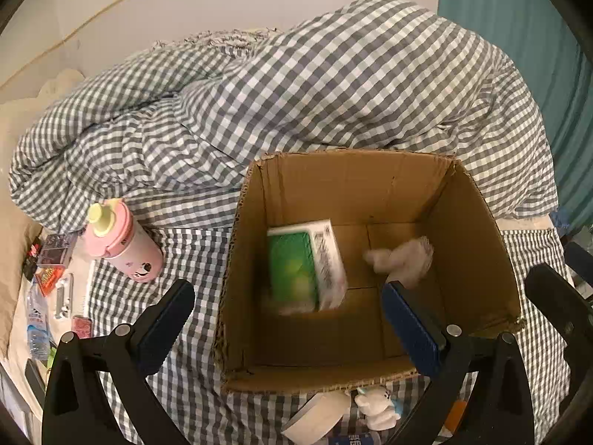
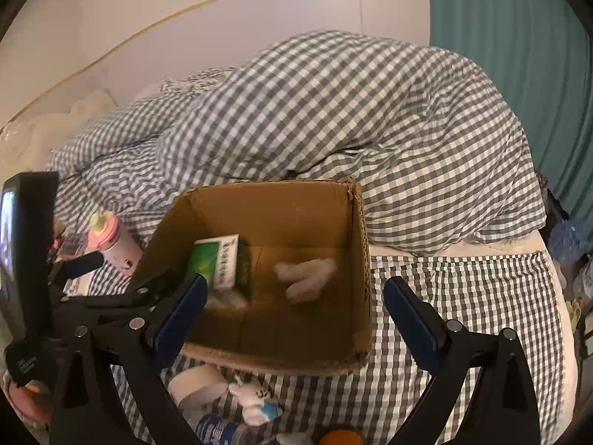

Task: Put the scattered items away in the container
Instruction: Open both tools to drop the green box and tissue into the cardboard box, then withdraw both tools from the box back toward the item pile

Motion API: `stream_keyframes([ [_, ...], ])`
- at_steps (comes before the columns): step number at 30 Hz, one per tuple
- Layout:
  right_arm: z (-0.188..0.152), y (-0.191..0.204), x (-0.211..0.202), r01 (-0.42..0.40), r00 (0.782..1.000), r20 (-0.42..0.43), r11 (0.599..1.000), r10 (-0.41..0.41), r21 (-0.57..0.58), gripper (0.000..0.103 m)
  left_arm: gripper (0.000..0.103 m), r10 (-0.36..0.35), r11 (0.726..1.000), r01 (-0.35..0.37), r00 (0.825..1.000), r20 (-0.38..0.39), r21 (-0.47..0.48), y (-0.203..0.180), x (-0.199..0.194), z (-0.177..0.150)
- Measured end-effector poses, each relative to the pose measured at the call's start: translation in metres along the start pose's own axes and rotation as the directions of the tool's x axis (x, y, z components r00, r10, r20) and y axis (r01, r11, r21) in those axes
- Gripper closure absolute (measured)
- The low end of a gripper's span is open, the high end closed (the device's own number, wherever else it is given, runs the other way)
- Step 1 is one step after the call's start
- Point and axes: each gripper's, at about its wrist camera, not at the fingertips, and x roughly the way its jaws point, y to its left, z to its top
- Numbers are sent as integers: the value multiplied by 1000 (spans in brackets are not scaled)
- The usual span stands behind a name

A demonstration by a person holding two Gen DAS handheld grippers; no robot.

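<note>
Left wrist: green packet [image 1: 296, 267] and pale wad [image 1: 404, 256] inside cardboard box [image 1: 478, 244]; pink bottle [image 1: 122, 244], white toy [image 1: 376, 406] outside; left gripper [image 1: 287, 324] and right gripper [image 2: 294, 309] agape, empty.

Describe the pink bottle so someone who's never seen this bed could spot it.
Find the open cardboard box on the checked bedspread. Just left of it lies the pink bottle, outside the box. Its pale yellow cap sets it apart from the small clutter beside it.
</note>
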Motion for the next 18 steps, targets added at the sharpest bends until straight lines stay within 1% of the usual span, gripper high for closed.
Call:
stream_keyframes([
  [3, -10, 2, -30, -6, 1000, -5, 1000, 6, 1, 7, 0, 14, 1000, -14, 1000, 6, 4, 1, -20, -6],
  [6, -22, 4, -67, -7, 1000, 7, 1000, 7, -3, 7, 0, 28, 1000, -28, 999, 15, 10, 6, -52, -19],
  [8, -36, 7, -97, -4, 1000, 17, 1000, 4, -15, 7, 0, 50, 999, -50, 998, 29, 3, 12, -77, -32],
  [10, -58, 11, -125, 0, 999, 39, 999, 1, -32, 7, 0, 52, 999, -51, 998, 37, -3, 19, -99, -49],
  [11, -69, 13, -134, 1, 999, 46, 999, 1, -36, 7, 0, 51, 999, -51, 998, 45, -3, 23, -110, -60],
  [14, -111, 20, -153, 6, 998, 58, 999, -3, -49, 7, 0, 100, 995, -99, 992, 74, -23, 32, -134, -101],
  [16, -143, 22, -157, 22, 998, 53, 999, -19, -48, 7, 0, 122, 992, -120, 990, 72, -34, 35, -140, -134],
  [18, -181, 23, -153, 5, 1000, 21, 999, -4, -32, 7, 0, 122, 992, -120, 991, 62, -34, 35, -139, -173],
])
